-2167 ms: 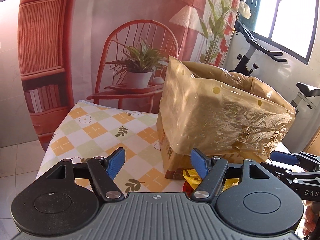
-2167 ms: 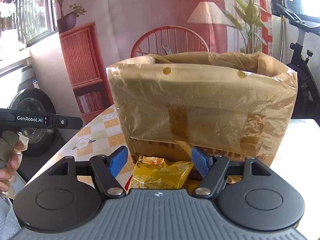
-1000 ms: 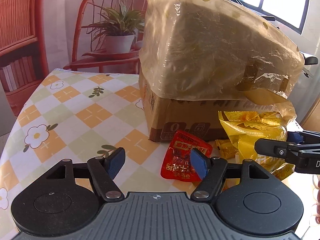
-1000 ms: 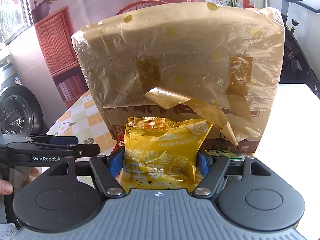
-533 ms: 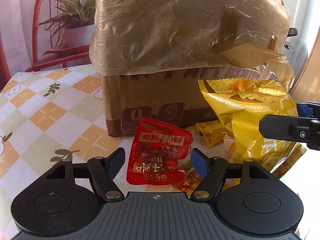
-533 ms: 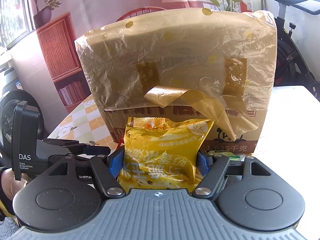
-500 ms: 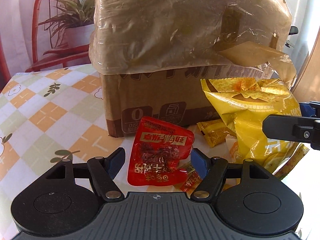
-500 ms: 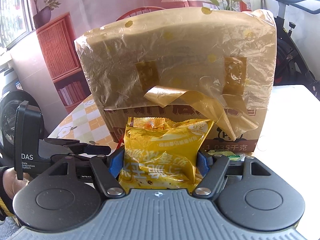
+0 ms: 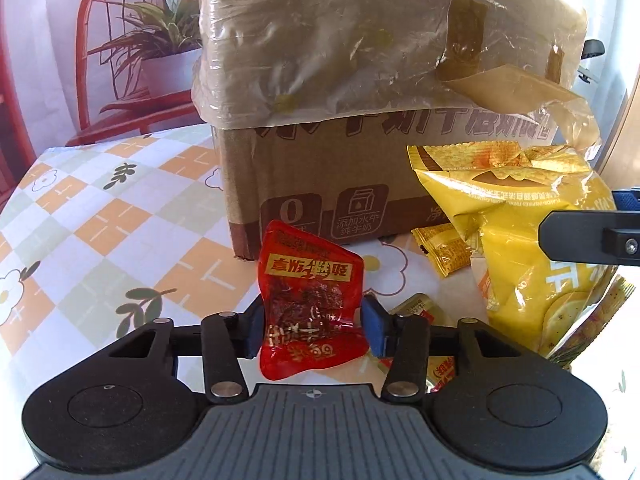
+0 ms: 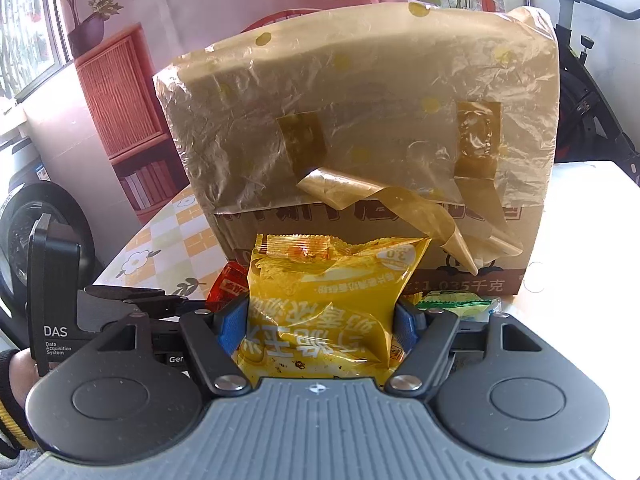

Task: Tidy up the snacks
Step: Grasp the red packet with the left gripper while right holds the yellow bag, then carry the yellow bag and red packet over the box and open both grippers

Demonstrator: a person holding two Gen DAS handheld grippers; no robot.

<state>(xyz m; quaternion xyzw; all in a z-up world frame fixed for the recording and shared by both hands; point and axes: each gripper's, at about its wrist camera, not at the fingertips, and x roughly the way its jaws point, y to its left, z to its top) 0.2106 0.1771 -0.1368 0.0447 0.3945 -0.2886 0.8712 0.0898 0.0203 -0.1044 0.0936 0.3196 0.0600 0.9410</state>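
Note:
My left gripper [image 9: 312, 330] is shut on a red snack packet [image 9: 310, 304], its blue pads pressing both sides, just above the checkered tablecloth [image 9: 120, 232]. My right gripper [image 10: 320, 326] is shut on a large yellow chip bag [image 10: 328, 300], which also shows in the left wrist view as the yellow chip bag [image 9: 520, 232] at right. Behind both stands a cardboard box [image 9: 332, 184] lined with a tan plastic bag [image 10: 360, 120]. Small yellow packets [image 9: 442, 246] lie on the cloth in front of the box.
A green packet [image 10: 456, 304] lies by the box's right corner. More small packets [image 9: 420, 308] sit under the left gripper's right finger. A person's hand [image 10: 20, 376] holds the left gripper body. An exercise bike [image 10: 580, 80] stands right of the table, a red shelf [image 10: 116, 96] to the left.
My left gripper has moved forward and shut on the red packet, which now stands lifted between the pads. The right gripper still holds the yellow chip bag in about the same place.

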